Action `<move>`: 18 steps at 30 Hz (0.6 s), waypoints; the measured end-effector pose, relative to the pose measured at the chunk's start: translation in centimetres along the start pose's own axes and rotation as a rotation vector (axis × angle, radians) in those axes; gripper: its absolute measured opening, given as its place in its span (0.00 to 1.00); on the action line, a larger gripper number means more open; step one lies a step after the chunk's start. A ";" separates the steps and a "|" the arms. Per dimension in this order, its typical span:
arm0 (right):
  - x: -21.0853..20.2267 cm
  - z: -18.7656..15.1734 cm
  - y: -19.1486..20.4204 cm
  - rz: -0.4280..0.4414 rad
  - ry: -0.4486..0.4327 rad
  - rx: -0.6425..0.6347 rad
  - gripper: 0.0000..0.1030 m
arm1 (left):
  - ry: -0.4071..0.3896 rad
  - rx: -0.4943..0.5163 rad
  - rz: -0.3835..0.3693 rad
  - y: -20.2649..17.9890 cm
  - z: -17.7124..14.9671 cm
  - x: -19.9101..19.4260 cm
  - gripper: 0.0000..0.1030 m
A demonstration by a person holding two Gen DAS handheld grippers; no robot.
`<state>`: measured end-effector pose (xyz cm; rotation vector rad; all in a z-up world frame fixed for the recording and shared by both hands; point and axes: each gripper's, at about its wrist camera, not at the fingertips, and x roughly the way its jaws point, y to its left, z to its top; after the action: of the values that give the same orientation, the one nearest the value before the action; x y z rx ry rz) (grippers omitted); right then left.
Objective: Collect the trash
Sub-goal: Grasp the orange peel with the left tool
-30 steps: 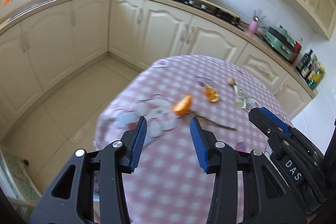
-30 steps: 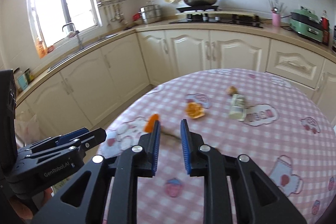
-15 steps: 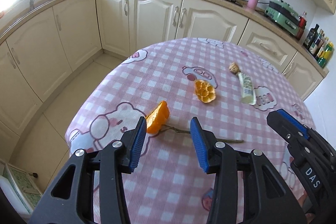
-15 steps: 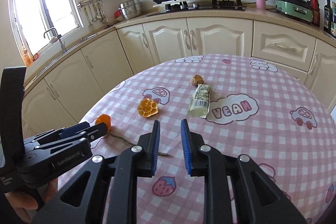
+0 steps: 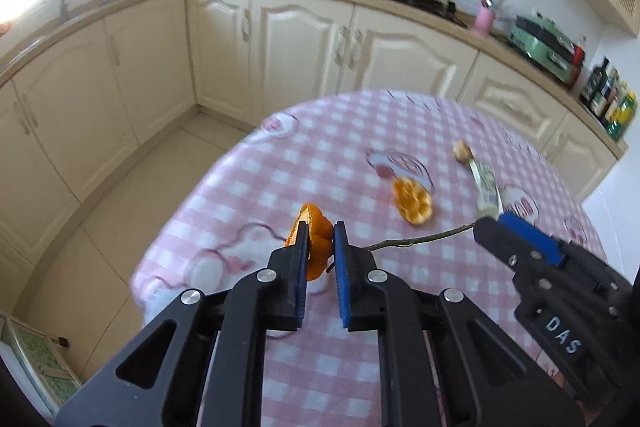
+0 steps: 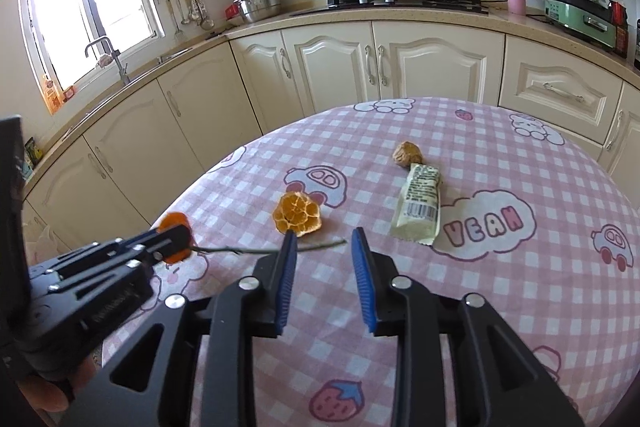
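Table [image 6: 460,307]: round, in a pink checked cloth, and its left rim curves away close behind the left gripper, with bare floor beyond. Plenty of open cloth on the right and in the near half.
Cabinets [image 6: 332,67]: cream doors wrap the far side and the left, with a strip of floor [image 5: 132,203] between them and the table's edge.
Left gripper [image 5: 320,231]: clamped tight on the orange peel piece [image 5: 314,235], the blue pads pressing both sides of it, right by the table's left rim.
Right gripper [image 6: 324,239]: jaws spreading apart now, nothing pressed between the pads; the twig's tip lies in the gap between them.
Trash count: five bits in all. Two orange peels, one twig, one wrapper, one small brown lump.
Wrapper [image 6: 418,205]: pale and flat on the cloth, just beyond the right gripper's right finger.
Twig [image 6: 256,249]: thin, running from the left gripper's peel across to the right gripper.
Second orange peel [image 6: 298,213]: opened flat on the cloth, just past the right gripper's left fingertip.
Brown lump [image 6: 407,154]: at the wrapper's far end, touching or nearly so.
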<state>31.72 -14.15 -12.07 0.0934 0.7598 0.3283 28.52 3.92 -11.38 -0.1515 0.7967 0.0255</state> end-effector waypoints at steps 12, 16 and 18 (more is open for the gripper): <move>5.0 1.5 2.5 -0.009 0.062 -0.047 0.40 | -0.060 -0.184 0.106 6.5 1.1 -0.6 0.11; 6.7 2.0 2.5 -0.010 0.090 -0.025 0.45 | -0.059 -0.202 0.107 7.4 1.1 0.2 0.11; 7.2 2.3 2.4 -0.023 0.098 -0.017 0.46 | -0.055 -0.207 0.096 7.6 1.1 0.5 0.11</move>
<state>37.60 -9.50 -14.68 0.0525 0.8548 0.3193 29.04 11.55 -11.97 -0.3076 0.7455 0.2022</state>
